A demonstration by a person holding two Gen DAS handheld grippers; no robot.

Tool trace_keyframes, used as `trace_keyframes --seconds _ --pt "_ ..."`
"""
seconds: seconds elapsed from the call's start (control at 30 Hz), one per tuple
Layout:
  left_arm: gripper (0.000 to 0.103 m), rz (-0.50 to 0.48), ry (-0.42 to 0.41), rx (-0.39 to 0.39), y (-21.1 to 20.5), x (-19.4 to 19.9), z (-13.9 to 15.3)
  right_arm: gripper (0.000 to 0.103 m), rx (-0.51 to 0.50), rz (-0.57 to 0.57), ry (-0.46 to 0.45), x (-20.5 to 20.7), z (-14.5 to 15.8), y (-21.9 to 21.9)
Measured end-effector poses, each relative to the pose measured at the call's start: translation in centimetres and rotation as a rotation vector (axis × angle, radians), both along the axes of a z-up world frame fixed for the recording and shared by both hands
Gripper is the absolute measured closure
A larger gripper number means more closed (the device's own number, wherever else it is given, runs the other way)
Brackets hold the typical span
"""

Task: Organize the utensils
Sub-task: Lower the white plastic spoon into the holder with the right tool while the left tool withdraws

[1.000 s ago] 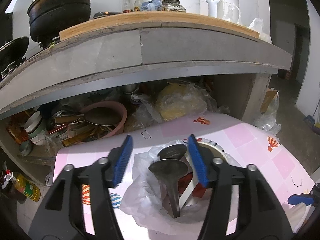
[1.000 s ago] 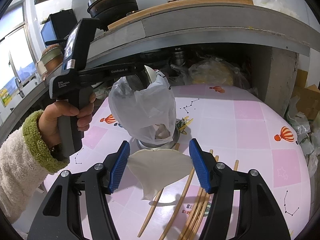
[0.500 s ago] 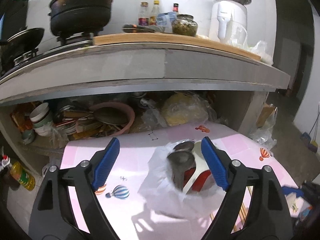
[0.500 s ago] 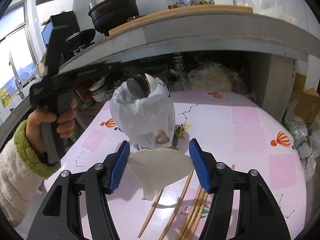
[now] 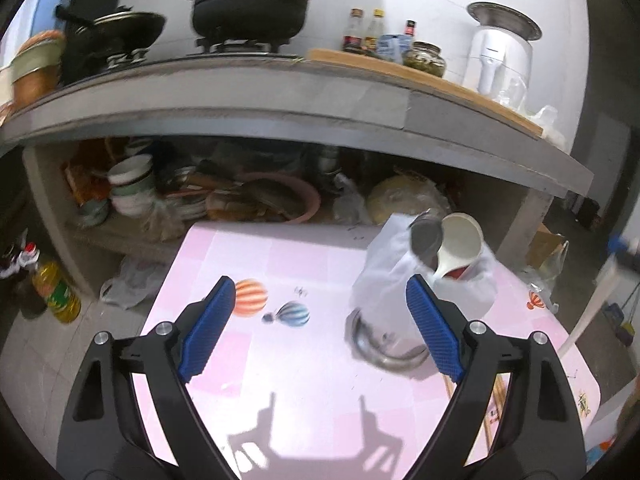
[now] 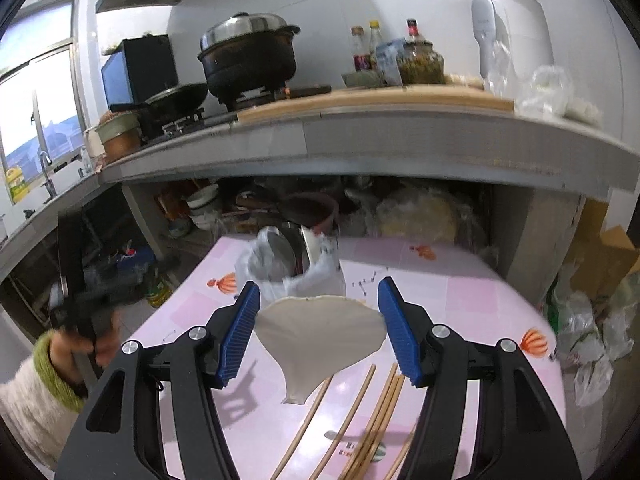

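Right wrist: hand-held gripper (image 6: 318,330) clamped on white spatula (image 6: 320,332) (chopsticks (image 6: 372,412) beneath); bagged holder (image 6: 296,268) beyond.

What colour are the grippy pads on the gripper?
Blue, ribbed pads on black arms. The left wrist view shows them best.

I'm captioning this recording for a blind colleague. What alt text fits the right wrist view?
The right gripper holds a white rice paddle by its broad head above a pink table where several wooden chopsticks lie. Behind it stands a bag-lined utensil holder with ladles, under a cluttered kitchen counter. At left, a hand carries the other gripper, blurred.
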State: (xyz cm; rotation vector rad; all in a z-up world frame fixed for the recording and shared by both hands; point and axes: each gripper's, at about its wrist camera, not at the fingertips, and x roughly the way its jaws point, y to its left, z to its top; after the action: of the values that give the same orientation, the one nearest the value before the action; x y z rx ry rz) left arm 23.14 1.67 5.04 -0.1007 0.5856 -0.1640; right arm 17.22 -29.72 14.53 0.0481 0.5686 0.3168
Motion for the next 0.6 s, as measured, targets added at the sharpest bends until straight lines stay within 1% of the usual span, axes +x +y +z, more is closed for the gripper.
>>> trace_keyframes --seconds 0.17,0.27,0.37,0.47,0.53,0.6 --pt "0.020 0.043 0.021 -0.018 1.5 -2.2 -1.7 0.043 -0.006 0.019 -0.072 1.0 4.7 0.1" --pt "0.020 0.061 0.033 -0.011 1.9 -3.3 -2.6 0.043 -0.003 0.026 -0.113 2.1 6.9 0.4" --pt "0.020 0.074 0.042 -0.011 2.3 -3.8 -3.2 0.043 -0.001 0.039 -0.140 3.7 8.3 1.4" --pt "0.020 0.093 0.046 -0.019 3.0 -4.2 -3.5 0.043 -0.017 0.060 -0.151 5.8 8.6 3.1" --pt "0.020 0.103 0.046 -0.018 3.3 -4.4 -3.4 0.043 -0.028 0.072 -0.142 7.2 8.2 4.1" --pt "0.020 0.112 0.046 -0.015 3.5 -4.5 -3.3 0.043 -0.062 0.076 -0.130 8.9 7.1 5.5"
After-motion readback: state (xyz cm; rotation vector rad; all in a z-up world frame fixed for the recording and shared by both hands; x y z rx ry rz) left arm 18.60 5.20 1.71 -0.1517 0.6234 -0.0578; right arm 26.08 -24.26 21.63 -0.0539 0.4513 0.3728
